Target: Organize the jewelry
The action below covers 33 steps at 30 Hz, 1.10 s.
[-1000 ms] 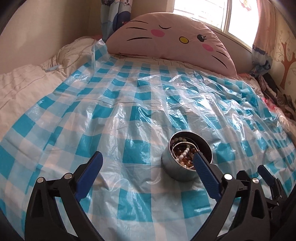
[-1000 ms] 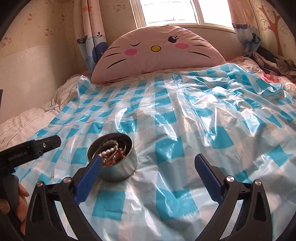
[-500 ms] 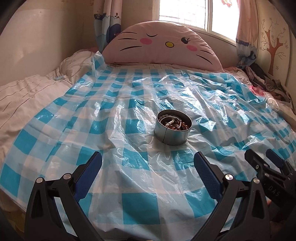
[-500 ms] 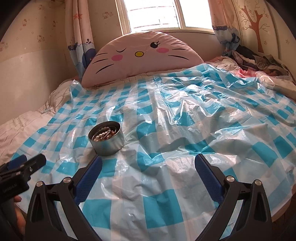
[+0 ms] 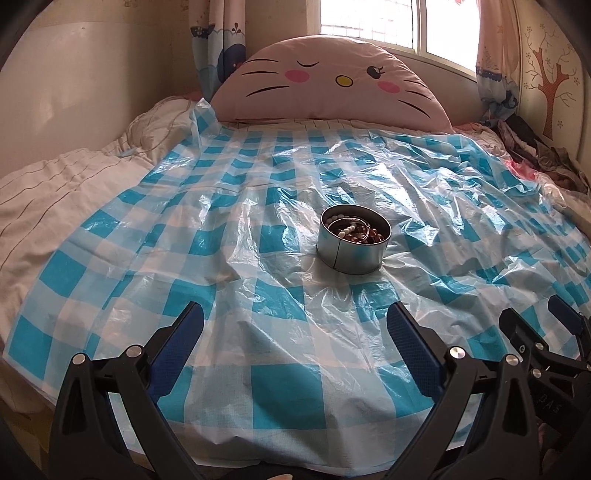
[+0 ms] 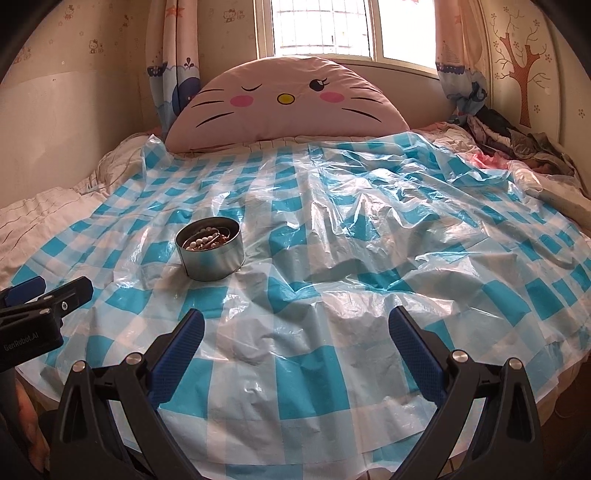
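Jewelry (image 5: 355, 232) lies in the tin (image 5: 352, 245), which stands on the checked sheet (image 5: 229, 258) well ahead of both claws. The left claw (image 5: 295, 345) is wide open and empty; the right claw (image 6: 296, 345) too, near the bed's edge. I judge the sorting is done or almost done, so the good step is to keep both claws clear of the tin and not drag the thin sheet, which would tip it. The beads are tangled; separate pieces are hard to count, and the tin's bottom is hidden.

sunlit window (image 6: 321, 27) behind checkered bed (image 6: 332, 236)
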Each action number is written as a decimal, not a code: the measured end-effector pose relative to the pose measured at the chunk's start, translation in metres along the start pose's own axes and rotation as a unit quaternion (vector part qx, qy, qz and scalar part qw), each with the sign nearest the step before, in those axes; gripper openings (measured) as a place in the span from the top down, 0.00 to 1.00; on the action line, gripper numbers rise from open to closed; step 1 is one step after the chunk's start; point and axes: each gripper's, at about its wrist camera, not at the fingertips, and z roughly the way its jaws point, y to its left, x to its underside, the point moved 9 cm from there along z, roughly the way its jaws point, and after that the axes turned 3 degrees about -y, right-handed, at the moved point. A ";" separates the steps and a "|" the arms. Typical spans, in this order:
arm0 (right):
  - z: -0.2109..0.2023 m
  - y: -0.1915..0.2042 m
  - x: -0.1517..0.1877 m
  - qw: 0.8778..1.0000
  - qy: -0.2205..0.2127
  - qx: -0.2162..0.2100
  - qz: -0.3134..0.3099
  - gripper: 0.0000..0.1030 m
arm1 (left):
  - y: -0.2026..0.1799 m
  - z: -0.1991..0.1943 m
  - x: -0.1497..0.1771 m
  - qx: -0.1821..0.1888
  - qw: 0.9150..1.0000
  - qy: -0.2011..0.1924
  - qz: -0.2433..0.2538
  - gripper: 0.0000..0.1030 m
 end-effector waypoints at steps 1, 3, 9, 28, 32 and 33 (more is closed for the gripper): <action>0.000 -0.001 0.000 1.000 -0.001 0.000 0.002 0.07 | 0.000 0.000 0.000 -0.001 1.000 -0.001 0.002 0.07; 0.000 -0.003 0.000 1.000 0.000 -0.001 0.005 0.07 | -0.002 0.000 0.000 -0.002 1.000 -0.001 0.005 0.07; 0.002 -0.006 0.001 1.000 0.005 -0.004 0.014 0.07 | -0.003 0.001 0.000 -0.003 1.000 0.001 0.009 0.07; 0.002 -0.007 0.001 1.000 0.005 -0.005 0.016 0.07 | -0.005 0.003 0.002 -0.016 1.000 0.001 0.022 0.07; 0.002 -0.008 0.001 1.000 0.005 -0.005 0.016 0.07 | -0.004 0.005 0.003 -0.020 1.000 0.006 0.022 0.07; 0.002 -0.007 0.001 1.000 0.005 -0.005 0.016 0.07 | -0.003 0.006 0.003 -0.021 1.000 0.008 0.021 0.07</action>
